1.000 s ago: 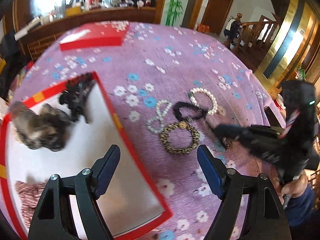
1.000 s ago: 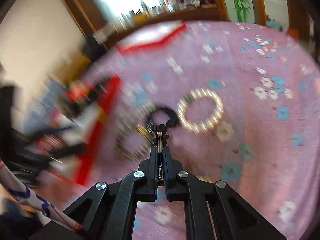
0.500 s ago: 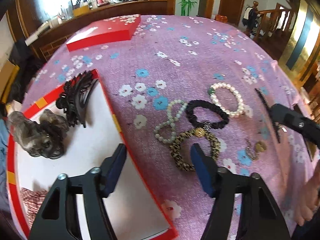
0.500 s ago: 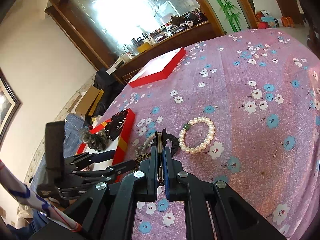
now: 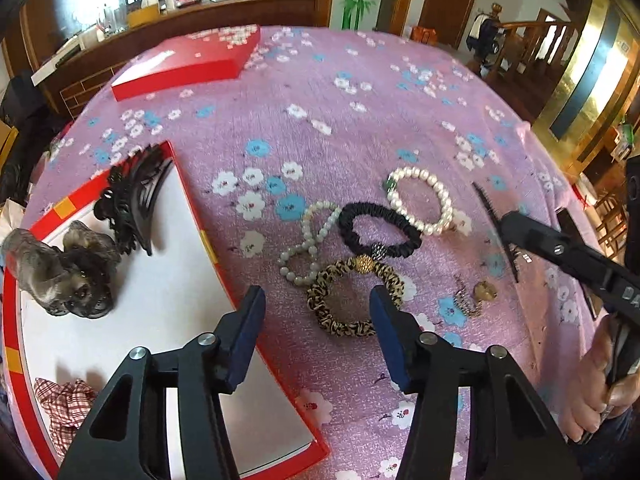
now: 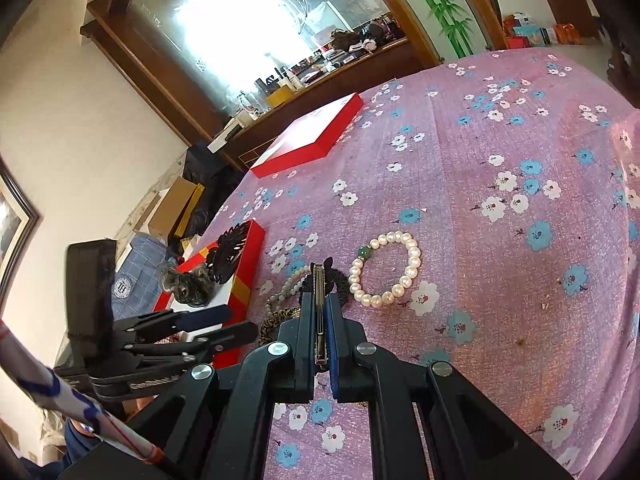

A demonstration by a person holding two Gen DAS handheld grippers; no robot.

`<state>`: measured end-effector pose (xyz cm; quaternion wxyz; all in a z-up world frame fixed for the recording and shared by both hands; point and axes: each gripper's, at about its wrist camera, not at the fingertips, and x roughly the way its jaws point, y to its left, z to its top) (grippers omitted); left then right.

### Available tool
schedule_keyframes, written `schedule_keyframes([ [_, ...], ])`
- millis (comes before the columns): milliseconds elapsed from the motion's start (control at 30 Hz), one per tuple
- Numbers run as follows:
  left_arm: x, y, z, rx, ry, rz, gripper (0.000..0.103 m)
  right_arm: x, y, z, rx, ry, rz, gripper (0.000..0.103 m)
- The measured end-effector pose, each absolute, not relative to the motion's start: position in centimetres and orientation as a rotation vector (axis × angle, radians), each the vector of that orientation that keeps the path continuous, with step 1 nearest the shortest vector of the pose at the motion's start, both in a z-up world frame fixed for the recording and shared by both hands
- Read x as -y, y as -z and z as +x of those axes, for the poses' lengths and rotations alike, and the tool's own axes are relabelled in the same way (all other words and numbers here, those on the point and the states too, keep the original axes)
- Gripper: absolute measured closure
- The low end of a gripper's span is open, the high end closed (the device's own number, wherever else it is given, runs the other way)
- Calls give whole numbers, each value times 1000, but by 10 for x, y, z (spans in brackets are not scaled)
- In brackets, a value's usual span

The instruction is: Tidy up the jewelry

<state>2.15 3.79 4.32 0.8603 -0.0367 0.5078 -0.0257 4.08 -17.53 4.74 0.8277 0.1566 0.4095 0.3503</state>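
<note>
Lifted hair comb (image 6: 319,312) between right jaws.

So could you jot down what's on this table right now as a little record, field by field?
Surface: purple flowered tablecloth
Left gripper: open, over the leopard hair tie
Right gripper: shut on a thin black hair clip
Loose items: pearl bracelet, black hair tie, pale bead bracelet, small gold piece
Open red box: claw clip, furry item, checked cloth
Lid: far side
</note>
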Motion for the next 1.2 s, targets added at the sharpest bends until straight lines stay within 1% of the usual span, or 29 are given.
schedule_keyframes([
  [33,-36,-41,23,-1074,59,-80,58,175,-47,41,-869,-743,333,97],
  [67,-35,-37,26,-1089,65,-82,65,175,-47,41,-871,-744,332,97],
  [100,-34,-33,28,-1104,66,-82,68,175,-47,41,-873,-743,333,97],
  [200,-30,-22,33,-1132,65,-73,73,174,-47,42,-876,-748,334,97],
  [300,-26,-19,36,-1124,53,-54,73,173,-47,40,-874,-754,326,97],
  [333,-25,-20,35,-1116,59,-60,77,172,-47,40,-873,-756,324,97],
  [367,-24,-20,34,-1105,67,-72,95,172,-47,40,-872,-757,322,97],
  [400,-24,-19,33,-1102,71,-78,98,171,-47,39,-872,-757,321,97],
  [567,-21,-30,17,-982,144,-120,98,172,-48,39,-864,-756,323,97],
  [800,-28,-67,-11,-779,134,-151,98,172,-50,38,-853,-749,311,97],
  [1000,-21,-78,-21,-729,124,-120,97,171,-50,37,-851,-750,306,97],
  [1200,-14,-70,-21,-752,126,-97,97,171,-50,37,-848,-750,306,97],
])
